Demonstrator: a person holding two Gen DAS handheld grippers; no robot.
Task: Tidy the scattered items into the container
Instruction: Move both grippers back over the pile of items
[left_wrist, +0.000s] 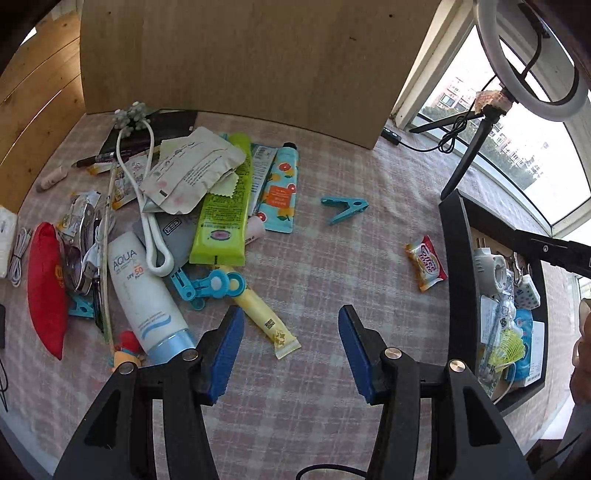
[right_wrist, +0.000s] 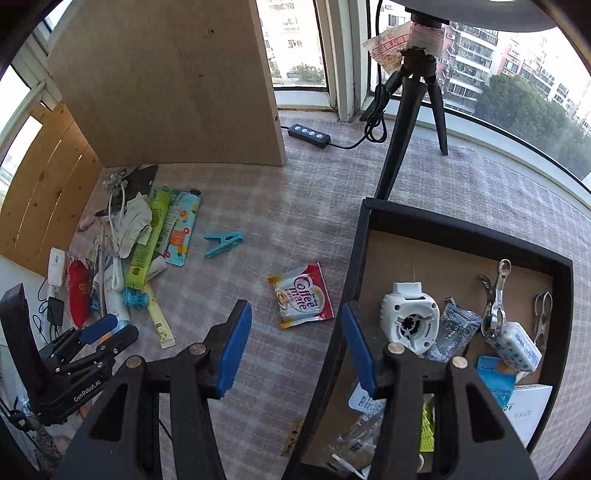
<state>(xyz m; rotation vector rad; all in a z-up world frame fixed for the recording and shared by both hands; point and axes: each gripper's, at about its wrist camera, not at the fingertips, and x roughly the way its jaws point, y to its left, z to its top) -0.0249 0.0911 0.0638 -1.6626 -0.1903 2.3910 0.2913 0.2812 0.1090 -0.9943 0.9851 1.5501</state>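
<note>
Both claws hang spread and empty: left claw (left_wrist: 291, 350) faces the yellow sachet (left_wrist: 267, 319) just ahead; right claw (right_wrist: 295, 347) straddles the black box's wall (right_wrist: 345, 295), likely after unloading.

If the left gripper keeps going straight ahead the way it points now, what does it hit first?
Probably bare tablecloth: the open left gripper aims between the yellow sachet and the Coffee mate packet. Farther along lies the teal clothespin, though depth is hard to judge.

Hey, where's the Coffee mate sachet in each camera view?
Left wrist: Coffee mate sachet right of centre, just left of the black box.
Right wrist: sachet centre, again left of the box.
Shared landmark: the blue clothes peg, up-left of it.
</note>
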